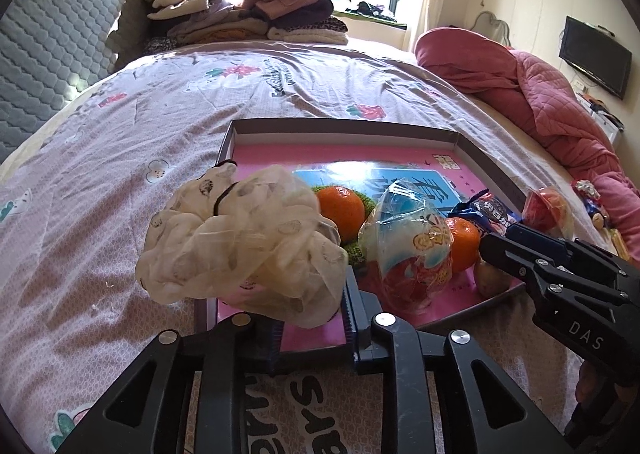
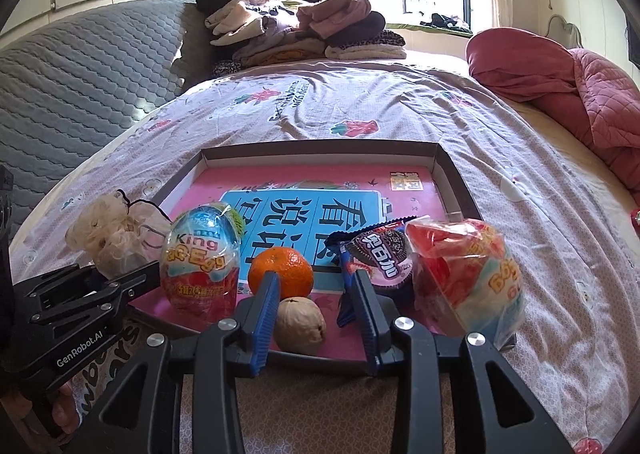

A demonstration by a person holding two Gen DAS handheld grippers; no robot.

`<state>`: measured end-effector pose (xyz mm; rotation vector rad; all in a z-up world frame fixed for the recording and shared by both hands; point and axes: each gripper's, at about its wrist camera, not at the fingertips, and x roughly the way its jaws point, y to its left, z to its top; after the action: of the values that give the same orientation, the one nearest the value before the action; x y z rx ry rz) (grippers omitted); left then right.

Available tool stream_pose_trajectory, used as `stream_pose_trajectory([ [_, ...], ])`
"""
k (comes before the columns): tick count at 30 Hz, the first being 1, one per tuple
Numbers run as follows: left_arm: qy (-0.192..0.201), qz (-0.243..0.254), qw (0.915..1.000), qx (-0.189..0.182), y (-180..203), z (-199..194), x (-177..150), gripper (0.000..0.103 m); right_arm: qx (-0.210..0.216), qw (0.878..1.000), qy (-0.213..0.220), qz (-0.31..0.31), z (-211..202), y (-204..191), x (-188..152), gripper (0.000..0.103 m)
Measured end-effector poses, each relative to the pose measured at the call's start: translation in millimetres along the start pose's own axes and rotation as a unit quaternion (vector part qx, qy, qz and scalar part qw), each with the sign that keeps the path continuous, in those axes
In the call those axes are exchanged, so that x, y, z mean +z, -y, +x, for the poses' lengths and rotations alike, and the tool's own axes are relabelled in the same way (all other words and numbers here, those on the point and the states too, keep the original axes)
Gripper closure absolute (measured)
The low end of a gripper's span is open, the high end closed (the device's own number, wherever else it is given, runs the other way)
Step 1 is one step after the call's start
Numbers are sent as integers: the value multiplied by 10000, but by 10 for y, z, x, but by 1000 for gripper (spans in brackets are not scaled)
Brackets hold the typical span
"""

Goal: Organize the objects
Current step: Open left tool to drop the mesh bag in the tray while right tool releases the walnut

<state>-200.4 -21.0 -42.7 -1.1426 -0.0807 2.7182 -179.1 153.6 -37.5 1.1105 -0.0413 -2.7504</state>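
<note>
A shallow cardboard box lid (image 2: 450,170), pink-lined with a blue printed panel, lies on the patterned bedspread (image 2: 360,102) and serves as the tray for the items.

Left gripper (image 1: 308,318): fingers parted, with blue ribbed pads. A crumpled sheer mesh bag (image 1: 240,238) sits at the tray's near left corner, in front of and partly over the left finger (image 1: 272,342). Whether the pads press on it cannot be told from either view.

Right gripper (image 2: 316,318): fingers apart, nothing clamped. A walnut (image 2: 300,324) lies on the tray floor in the gap between them, close against the left pad. Just behind it sits an orange mandarin (image 2: 280,272).

Remaining contents, along the near edge of the tray: a wrapped King egg toy (image 2: 202,262) standing upright at the left; a second mandarin (image 1: 341,210) on a green knitted piece (image 1: 356,250) behind it; a dark biscuit packet (image 2: 380,254) beside the right finger; a second wrapped egg toy (image 2: 468,278) at the right edge.

Surroundings: folded clothes (image 2: 296,26) piled at the head of the bed, a red quilt (image 2: 580,86) bundled at the right.
</note>
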Motion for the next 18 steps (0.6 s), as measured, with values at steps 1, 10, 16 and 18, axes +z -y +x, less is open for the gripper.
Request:
stream_pose_trajectory([
  [1, 10, 5, 10000, 9, 3, -6, -3, 68, -4, 10000, -7, -9, -1, -4, 2, 65],
  [10, 83, 52, 9999, 98, 4, -70, -16, 49, -53, 10000, 9, -79, -30, -31, 10, 64],
  [16, 222, 110, 9996, 151, 29, -151, 13, 46, -66, 9999, 109, -96, -92, -37, 59, 60],
  [18, 259, 113, 9995, 161, 28, -177, 27, 45, -67, 9998, 142, -86, -118, -38, 76, 60],
])
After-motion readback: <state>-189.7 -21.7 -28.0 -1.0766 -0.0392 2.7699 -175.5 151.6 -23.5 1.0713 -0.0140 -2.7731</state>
